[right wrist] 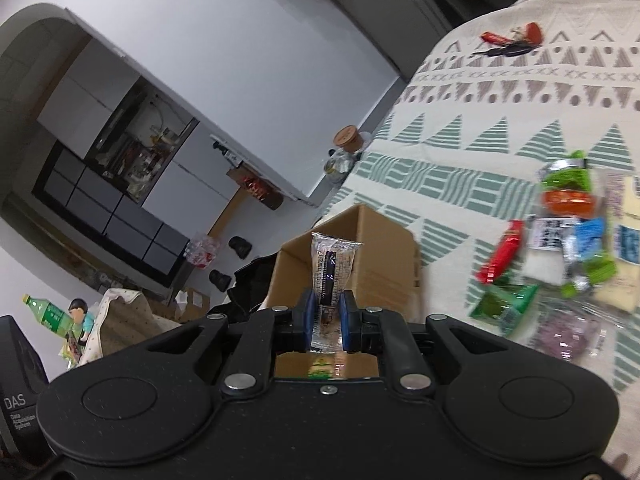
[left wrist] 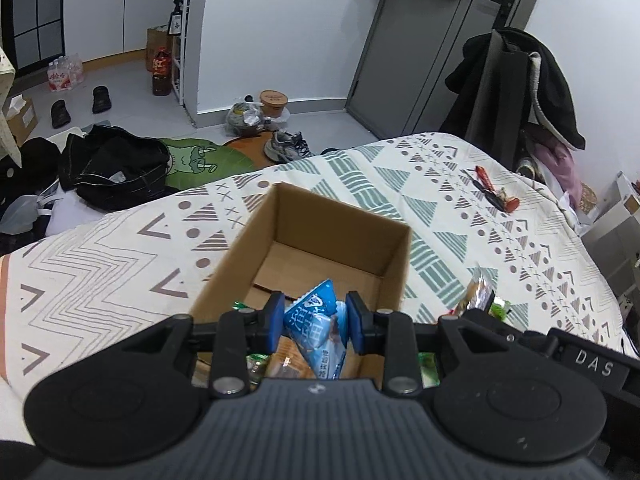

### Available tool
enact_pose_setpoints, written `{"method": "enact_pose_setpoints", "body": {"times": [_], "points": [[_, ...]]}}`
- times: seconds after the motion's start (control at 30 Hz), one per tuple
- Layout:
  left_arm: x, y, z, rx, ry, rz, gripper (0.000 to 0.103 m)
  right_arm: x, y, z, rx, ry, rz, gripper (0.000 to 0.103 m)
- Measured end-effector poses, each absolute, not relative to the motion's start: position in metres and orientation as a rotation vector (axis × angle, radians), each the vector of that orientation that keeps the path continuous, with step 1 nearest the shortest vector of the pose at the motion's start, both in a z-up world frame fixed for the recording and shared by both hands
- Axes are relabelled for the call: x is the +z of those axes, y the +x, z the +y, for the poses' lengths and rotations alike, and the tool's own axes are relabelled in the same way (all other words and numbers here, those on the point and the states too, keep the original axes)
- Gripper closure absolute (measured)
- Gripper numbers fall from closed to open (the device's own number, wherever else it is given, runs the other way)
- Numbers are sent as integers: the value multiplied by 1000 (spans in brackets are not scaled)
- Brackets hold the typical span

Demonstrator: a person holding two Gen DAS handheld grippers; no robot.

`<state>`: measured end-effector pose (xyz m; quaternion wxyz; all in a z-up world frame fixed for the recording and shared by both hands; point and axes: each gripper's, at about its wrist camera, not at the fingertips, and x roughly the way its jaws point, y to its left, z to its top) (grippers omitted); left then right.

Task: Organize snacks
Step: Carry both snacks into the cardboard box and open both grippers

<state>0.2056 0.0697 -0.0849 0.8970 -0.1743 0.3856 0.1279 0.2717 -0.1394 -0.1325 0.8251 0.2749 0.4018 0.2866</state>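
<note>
While the patterned bedspread (left wrist: 120, 248) carries the open cardboard box (left wrist: 340, 220), my left gripper (left wrist: 316, 318) hangs over the box's near end clenched on a blue snack packet (left wrist: 316, 328), and my right gripper (right wrist: 327, 316) pinches a clear snack sachet (right wrist: 332, 268) upright beside it, loose snacks (right wrist: 560, 248) scattered right

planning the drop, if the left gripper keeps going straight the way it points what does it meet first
Most likely the cardboard box: the left gripper, shut on a blue snack packet, points into its open top, so the inner floor or far wall comes first. Depth is unclear.
</note>
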Motion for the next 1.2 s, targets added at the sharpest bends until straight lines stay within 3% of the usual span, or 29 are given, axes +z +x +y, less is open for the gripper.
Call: {"method": "enact_pose_setpoints", "body": {"times": [0.3, 0.63, 0.8, 1.07, 1.2], "points": [[-96, 217, 95, 277, -380, 817, 71, -136, 276, -120, 638, 564, 884, 90], [-97, 223, 98, 275, -378, 823, 59, -141, 276, -109, 663, 548, 912, 89], [-98, 216, 100, 300, -376, 834, 45, -139, 272, -105, 688, 525, 917, 76], [-92, 207, 88, 296, -342, 834, 21, -133, 269, -121, 622, 535, 914, 69], [-91, 204, 82, 304, -335, 861, 16, -126, 263, -129, 584, 503, 890, 53]]}}
